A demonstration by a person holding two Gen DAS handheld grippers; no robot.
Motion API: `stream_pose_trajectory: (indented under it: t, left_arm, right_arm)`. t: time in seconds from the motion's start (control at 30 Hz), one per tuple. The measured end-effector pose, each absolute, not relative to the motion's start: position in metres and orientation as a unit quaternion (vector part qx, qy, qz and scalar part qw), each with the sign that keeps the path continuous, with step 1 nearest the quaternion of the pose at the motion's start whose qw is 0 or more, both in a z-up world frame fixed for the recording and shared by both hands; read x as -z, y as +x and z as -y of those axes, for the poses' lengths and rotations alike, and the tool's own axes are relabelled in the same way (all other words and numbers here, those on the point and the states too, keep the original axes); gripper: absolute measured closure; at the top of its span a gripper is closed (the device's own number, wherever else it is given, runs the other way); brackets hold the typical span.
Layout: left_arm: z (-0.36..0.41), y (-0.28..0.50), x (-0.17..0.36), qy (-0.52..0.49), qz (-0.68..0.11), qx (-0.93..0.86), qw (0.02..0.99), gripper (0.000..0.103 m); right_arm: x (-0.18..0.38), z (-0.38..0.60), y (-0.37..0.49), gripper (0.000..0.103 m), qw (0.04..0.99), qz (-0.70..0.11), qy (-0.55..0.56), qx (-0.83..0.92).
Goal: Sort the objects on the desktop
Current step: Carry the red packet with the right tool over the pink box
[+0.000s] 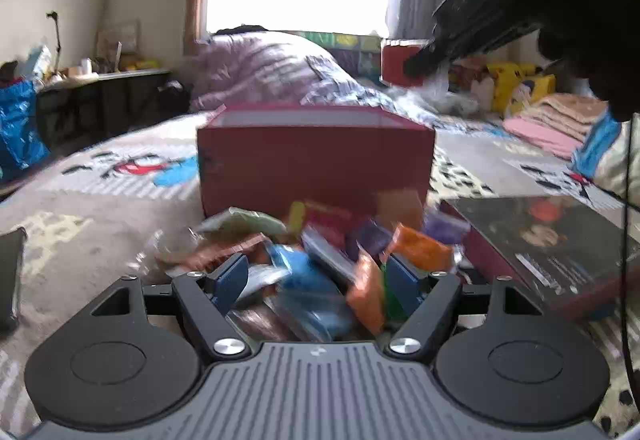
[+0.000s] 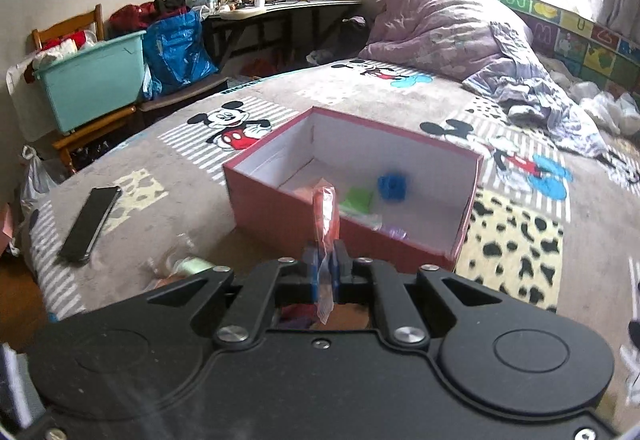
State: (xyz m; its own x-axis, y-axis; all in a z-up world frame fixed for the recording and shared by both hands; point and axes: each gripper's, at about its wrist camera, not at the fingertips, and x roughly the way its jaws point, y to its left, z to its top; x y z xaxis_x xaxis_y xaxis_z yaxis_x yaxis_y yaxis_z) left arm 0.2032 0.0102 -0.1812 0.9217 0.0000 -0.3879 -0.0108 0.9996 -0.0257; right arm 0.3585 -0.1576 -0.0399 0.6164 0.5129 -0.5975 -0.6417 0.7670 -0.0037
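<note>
**Sorting sweets on a cartoon bedspread**

Hovering low over a blurred heap of wrapped snack packets (image 1: 320, 260), the left gripper (image 1: 316, 280) has its blue-padded fingers (image 1: 228, 280) spread wide, one on each side of the heap, with nothing clamped between them. Orange, blue, purple, green and brown wrappers lie jumbled against the near wall of a red cardboard box (image 1: 316, 164), which sits on a bed covered by a grey cartoon-mouse bedspread (image 1: 100, 208). Just to the right of the pile lies the box lid (image 1: 560, 252), dark and printed on top, red at its edges. The other tool shows as a dark shape at upper right in this view, above the bed.

Seen from the right wrist camera, the right gripper (image 2: 325, 268) is closed tight on a small orange sweet in clear wrapping (image 2: 326, 212), held upright, its loose tail hanging down between the pads. It is poised just before the near wall of the open box (image 2: 280, 208). Inside, on the white floor, rest a blue wrapped piece (image 2: 392, 188), a green packet (image 2: 358, 200) and a purple one (image 2: 394, 232) close to the near wall. A dark phone (image 2: 90, 224) lies flat on the bedspread, well apart to the left.
</note>
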Motion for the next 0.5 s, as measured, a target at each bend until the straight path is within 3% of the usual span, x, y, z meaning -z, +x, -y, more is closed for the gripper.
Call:
stream_pose_trajectory:
  t: [0.5]
  left_arm:
    - [-0.022,0.209,0.181,-0.027,-0.191,-0.024,0.981,0.028]
  right_arm:
    - [0.035,0.122,0.433,0.097,0.887,-0.313,-0.149,-0.306]
